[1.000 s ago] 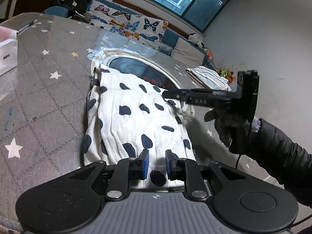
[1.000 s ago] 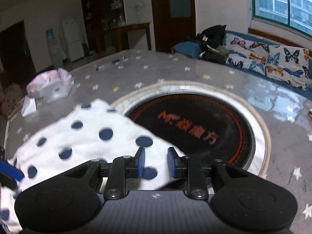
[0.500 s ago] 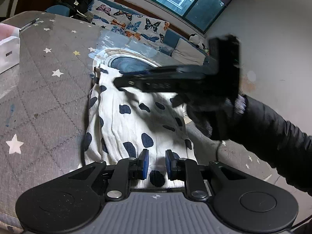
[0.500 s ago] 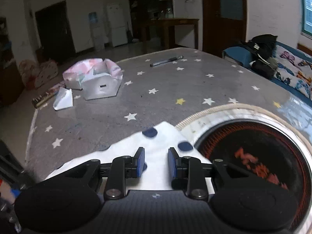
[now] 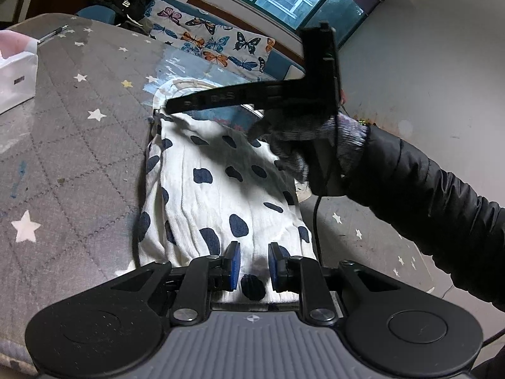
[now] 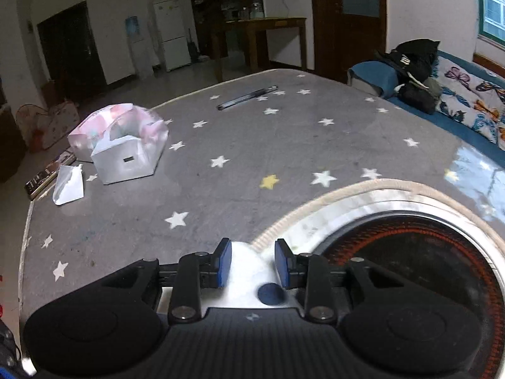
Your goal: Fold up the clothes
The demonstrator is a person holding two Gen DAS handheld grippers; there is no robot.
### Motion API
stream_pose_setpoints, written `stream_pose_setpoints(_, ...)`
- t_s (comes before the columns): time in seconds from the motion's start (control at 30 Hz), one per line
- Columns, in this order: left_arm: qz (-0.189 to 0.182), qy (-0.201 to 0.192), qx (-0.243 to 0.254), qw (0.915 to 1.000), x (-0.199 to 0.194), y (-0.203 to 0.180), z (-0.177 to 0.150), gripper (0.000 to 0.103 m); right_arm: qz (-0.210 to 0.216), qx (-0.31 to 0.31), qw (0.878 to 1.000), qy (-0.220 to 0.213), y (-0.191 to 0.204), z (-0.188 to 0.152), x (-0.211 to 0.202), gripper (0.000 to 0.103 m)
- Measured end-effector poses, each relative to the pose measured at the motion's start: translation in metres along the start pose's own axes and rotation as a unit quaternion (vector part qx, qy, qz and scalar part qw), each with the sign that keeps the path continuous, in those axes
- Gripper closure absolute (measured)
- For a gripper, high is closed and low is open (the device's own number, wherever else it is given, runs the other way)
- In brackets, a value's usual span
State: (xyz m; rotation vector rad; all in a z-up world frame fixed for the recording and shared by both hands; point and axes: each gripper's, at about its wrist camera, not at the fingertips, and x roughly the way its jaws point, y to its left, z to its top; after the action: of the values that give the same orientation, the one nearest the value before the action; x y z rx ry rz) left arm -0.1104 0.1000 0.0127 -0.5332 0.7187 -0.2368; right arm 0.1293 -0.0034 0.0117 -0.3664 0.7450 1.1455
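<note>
Looked out over a big grey star-print table cover with a round glass hob let into it; found the white garment with navy spots lying flat on that cover as one long narrow strip, near hem right under the left gripper, far end lapping the hob's rim; looked already doubled lengthwise, layers showing along its left edge, though could not be sure.

Spotted the right gripper, in a gloved hand, reaching across above the strip's far left corner; in its own view showed both blue pads set well apart with only a white corner and one spot below them, gripping nothing. Saw the left gripper's pads parted by a narrow gap, hem beneath, nothing pinched.

Judged the cloth light, soft and limp; no stiffness to hold a crease, likely to sag and slide on the smooth cover; best taken at two corners of one short end, all layers pinched together.

Against a second ago: had the right gripper low beside the strip's right edge then, up and over at the far left corner now; lost most of the spotted cloth from its view; opened its pads slightly wider; kept the left gripper and garment where they were.
</note>
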Motion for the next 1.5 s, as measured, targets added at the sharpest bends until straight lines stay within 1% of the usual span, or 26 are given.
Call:
stream_pose_setpoints(0.1,0.001,-0.005,0.0,1.0,-0.005,-0.001,-0.002,0.077,-0.003,0.017,1.0,0.009,-0.017,-0.011,-0.016,0.063)
stream_pose_setpoints(0.2,0.002,-0.011,-0.001,0.9999,-0.011,-0.003,-0.003,0.074,0.002,0.046,0.999,0.014,-0.037,-0.028,-0.032,0.06)
stream_pose_setpoints(0.3,0.012,-0.016,0.004,0.9998,-0.022,-0.006,-0.004,0.07,0.015,0.083,0.996,0.014,-0.056,-0.043,-0.045,0.054)
stream_pose_setpoints(0.43,0.033,-0.017,0.014,0.9992,-0.04,-0.008,-0.007,0.07,0.025,0.121,0.992,0.017,-0.074,-0.058,-0.051,0.054)
stream_pose_setpoints(0.53,0.048,-0.008,0.014,0.9987,-0.053,-0.004,-0.013,0.07,0.035,0.13,0.991,0.02,-0.078,-0.064,-0.051,0.055)
stream_pose_setpoints(0.57,0.053,0.0,0.007,0.9986,-0.053,0.0,-0.016,0.07,0.038,0.133,0.99,0.021,-0.079,-0.066,-0.051,0.055)
stream_pose_setpoints(0.63,0.062,0.015,-0.007,0.998,-0.053,0.006,-0.022,0.07,0.042,0.14,0.989,0.019,-0.078,-0.067,-0.051,0.063)
stream_pose_setpoints(0.67,0.06,0.019,-0.008,0.998,-0.049,0.006,-0.023,0.07,0.042,0.14,0.989,0.018,-0.078,-0.068,-0.051,0.066)
stream_pose_setpoints(0.7,0.058,0.023,-0.009,0.998,-0.046,0.006,-0.024,0.07,0.04,0.14,0.989,0.018,-0.078,-0.068,-0.051,0.072)
stream_pose_setpoints(0.73,0.057,0.027,-0.01,0.998,-0.042,0.007,-0.026,0.07,0.037,0.141,0.989,0.019,-0.077,-0.069,-0.052,0.082)
stream_pose_setpoints(0.77,0.055,0.031,-0.01,0.9979,-0.039,0.007,-0.027,0.07,0.033,0.141,0.989,0.018,-0.077,-0.07,-0.053,0.085)
stream_pose_setpoints(0.87,0.051,0.042,-0.013,0.9977,-0.029,0.007,-0.03,0.07,0.015,0.137,0.99,0.014,-0.072,-0.072,-0.061,0.092)
stream_pose_setpoints(0.97,0.055,0.04,-0.013,0.9976,-0.019,0.013,-0.026,0.071,-0.011,0.133,0.991,0.006,-0.065,-0.078,-0.072,0.095)
stream_pose_setpoints(1.03,0.058,0.036,-0.013,0.9976,-0.013,0.017,-0.023,0.07,-0.035,0.148,0.988,0.001,-0.066,-0.088,-0.084,0.096)
stream_pose_setpoints(1.13,0.057,0.033,-0.001,0.9978,0.006,0.016,-0.009,0.07,-0.074,0.173,0.982,-0.008,-0.068,-0.105,-0.104,0.096)
stream_pose_setpoints(1.3,0.055,0.028,0.02,0.9979,0.036,0.014,0.015,0.071,-0.136,0.216,0.967,-0.024,-0.07,-0.134,-0.137,0.096)
stream_pose_setpoints(1.5,0.052,0.022,0.045,0.9973,0.073,0.012,0.044,0.07,-0.21,0.274,0.937,-0.047,-0.067,-0.176,-0.178,0.096)
